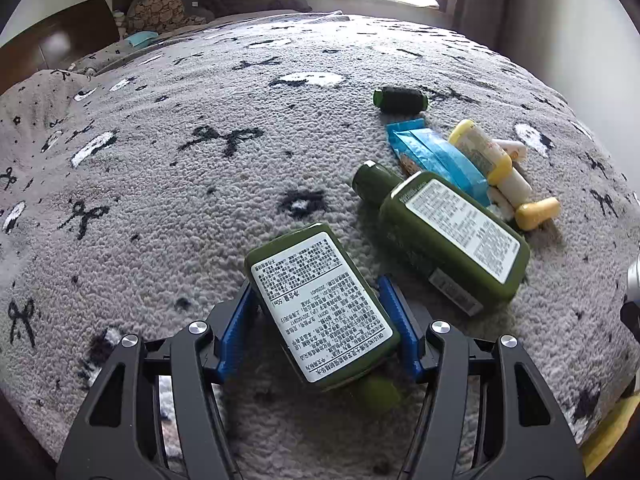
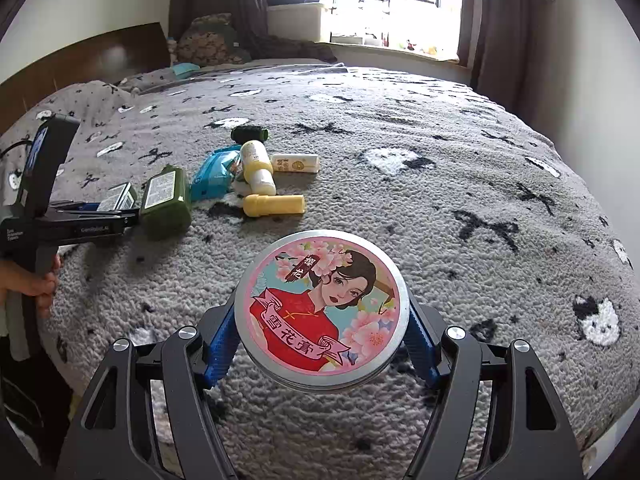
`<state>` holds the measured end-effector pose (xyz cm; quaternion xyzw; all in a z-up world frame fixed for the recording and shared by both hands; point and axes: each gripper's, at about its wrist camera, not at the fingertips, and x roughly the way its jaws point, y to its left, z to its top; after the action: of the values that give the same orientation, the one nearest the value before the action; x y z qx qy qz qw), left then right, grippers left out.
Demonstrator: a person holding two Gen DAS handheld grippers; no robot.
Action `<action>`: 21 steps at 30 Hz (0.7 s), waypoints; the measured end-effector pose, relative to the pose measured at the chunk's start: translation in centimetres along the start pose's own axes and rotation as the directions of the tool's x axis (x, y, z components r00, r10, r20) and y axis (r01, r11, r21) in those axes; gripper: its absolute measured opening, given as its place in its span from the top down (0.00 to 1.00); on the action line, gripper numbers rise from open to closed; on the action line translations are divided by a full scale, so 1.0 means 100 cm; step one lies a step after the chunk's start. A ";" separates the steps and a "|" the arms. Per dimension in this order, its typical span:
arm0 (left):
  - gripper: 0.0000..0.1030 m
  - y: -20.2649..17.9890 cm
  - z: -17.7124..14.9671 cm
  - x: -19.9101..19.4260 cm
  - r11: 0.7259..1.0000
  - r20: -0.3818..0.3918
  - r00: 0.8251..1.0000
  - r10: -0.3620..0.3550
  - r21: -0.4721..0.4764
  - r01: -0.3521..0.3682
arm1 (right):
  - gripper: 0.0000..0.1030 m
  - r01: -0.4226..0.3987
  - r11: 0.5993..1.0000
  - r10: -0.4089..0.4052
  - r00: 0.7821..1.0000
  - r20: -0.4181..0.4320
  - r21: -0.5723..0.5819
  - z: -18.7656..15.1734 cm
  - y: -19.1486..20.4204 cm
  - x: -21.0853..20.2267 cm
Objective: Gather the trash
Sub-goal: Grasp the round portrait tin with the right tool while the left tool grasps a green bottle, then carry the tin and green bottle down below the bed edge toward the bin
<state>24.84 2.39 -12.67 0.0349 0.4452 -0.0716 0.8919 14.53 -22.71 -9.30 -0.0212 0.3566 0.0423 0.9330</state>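
1. left gripper point(image 1: 320, 312): blue pads closed in on a small green bottle point(image 1: 322, 308), one pad on each long side, label up, cap pointing back at the camera. whether it's clear of the blanket point(image 1: 200, 200) i can't tell.
2. right gripper point(image 2: 320, 328): clamped on a round tin point(image 2: 322, 316), pads on opposite edges of the rim. printed lid faces up, tin held above the blanket.
3. rest of the trash is a loose cluster on the grey bow-print blanket, ahead and right of the left gripper.
4. second green bottle point(image 1: 448, 236) lies flat, label up, just beside the held one, not touching.
5. blue wrapper point(image 1: 436, 156) behind it, partly under a yellow-capped bottle point(image 1: 480, 152).
6. yellow tube point(image 1: 536, 212) near the cluster's right edge; white tube point(image 2: 296, 163) lies beyond the yellow-capped bottle.
7. dark green roll point(image 1: 400, 99) sits farthest back, apart from the rest.
8. right wrist view: a person's hand point(image 2: 36, 280) grips the left gripper's handle at the left edge.
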 end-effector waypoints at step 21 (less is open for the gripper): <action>0.57 -0.059 -0.119 -0.093 0.983 0.086 0.985 -0.149 0.117 0.138 | 0.31 -0.025 1.000 0.024 0.999 0.028 0.012 -0.067 -0.015 -0.076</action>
<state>8.96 -0.99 -12.39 0.0486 0.3995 -0.1617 0.9011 4.59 -25.12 -9.25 -0.0104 0.3442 0.0518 0.9374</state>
